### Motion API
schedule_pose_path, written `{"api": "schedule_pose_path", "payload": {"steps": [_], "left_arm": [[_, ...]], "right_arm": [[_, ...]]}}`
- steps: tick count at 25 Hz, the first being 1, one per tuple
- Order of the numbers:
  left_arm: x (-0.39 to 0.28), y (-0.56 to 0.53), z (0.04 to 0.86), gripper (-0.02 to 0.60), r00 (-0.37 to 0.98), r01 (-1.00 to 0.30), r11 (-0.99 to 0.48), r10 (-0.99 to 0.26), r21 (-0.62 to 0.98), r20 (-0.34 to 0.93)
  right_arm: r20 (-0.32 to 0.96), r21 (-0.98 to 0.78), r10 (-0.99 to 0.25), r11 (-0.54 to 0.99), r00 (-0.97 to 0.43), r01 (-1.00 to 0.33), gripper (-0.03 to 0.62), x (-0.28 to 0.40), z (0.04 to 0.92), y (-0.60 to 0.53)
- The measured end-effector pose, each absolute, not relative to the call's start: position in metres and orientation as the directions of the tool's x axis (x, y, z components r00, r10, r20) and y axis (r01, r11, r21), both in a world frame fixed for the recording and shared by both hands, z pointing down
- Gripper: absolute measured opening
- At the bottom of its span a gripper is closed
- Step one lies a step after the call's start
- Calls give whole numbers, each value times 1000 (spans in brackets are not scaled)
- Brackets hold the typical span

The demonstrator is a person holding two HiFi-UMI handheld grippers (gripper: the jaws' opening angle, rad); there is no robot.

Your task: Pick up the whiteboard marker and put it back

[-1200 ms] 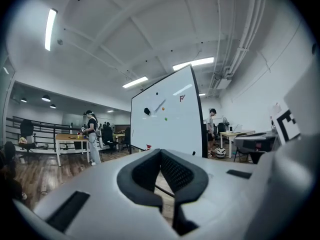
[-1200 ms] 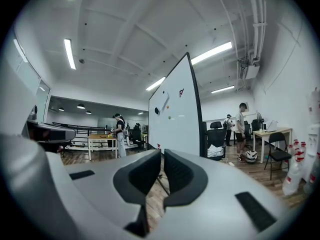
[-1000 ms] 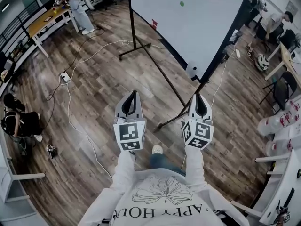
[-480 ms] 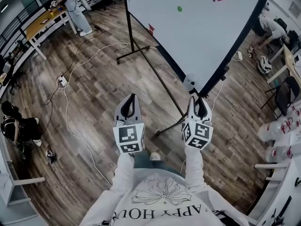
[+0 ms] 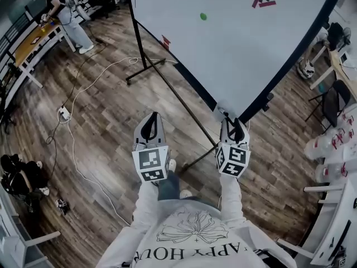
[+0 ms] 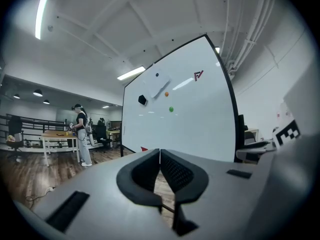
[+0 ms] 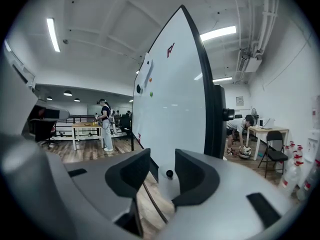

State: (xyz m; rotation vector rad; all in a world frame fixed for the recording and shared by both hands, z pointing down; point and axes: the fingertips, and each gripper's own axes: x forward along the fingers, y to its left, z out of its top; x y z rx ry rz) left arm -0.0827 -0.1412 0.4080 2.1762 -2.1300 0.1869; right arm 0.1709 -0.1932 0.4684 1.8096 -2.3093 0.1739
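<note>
A big whiteboard on a black stand fills the upper head view. At its lower edge hangs a white holder; in the right gripper view a black marker tip pokes out of that holder. My right gripper points at the holder from a short way off. Its jaws are opening, with nothing between the pads. My left gripper is held level beside it over the wood floor, shut and empty, facing the whiteboard.
The stand's black legs cross the floor ahead of me. White cables trail at the left. A person stands by a table at far left. A chair and bottles are at the right.
Both grippers have moved forward and the whiteboard has come nearer. The right gripper's jaws have gone from shut to apart. The left stays shut.
</note>
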Motion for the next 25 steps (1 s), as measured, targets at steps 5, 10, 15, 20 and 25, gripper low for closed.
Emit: {"api": "schedule_pose_path", "payload": {"steps": [5, 10, 15, 20, 25], "left_arm": [[-85, -205, 410, 6, 106, -994, -111, -981, -18, 163], [-83, -260, 414, 6, 183, -982, -188, -967, -16, 177], [-75, -292, 429, 6, 240, -969, -248, -946, -7, 218], [-72, -307, 443, 6, 271, -960, -280, -932, -3, 239], [-78, -312, 455, 6, 271, -960, -280, -925, 7, 266]], "right_arm": [[287, 59, -943, 192, -168, -980, 146, 168, 493, -232], [342, 61, -934, 130, -102, -990, 153, 171, 518, -258], [369, 37, -927, 83, -64, -996, 153, 176, 536, -271], [406, 39, -913, 59, -38, -997, 149, 174, 556, -272], [402, 46, -916, 16, 4, -999, 72, 176, 560, -273]]}}
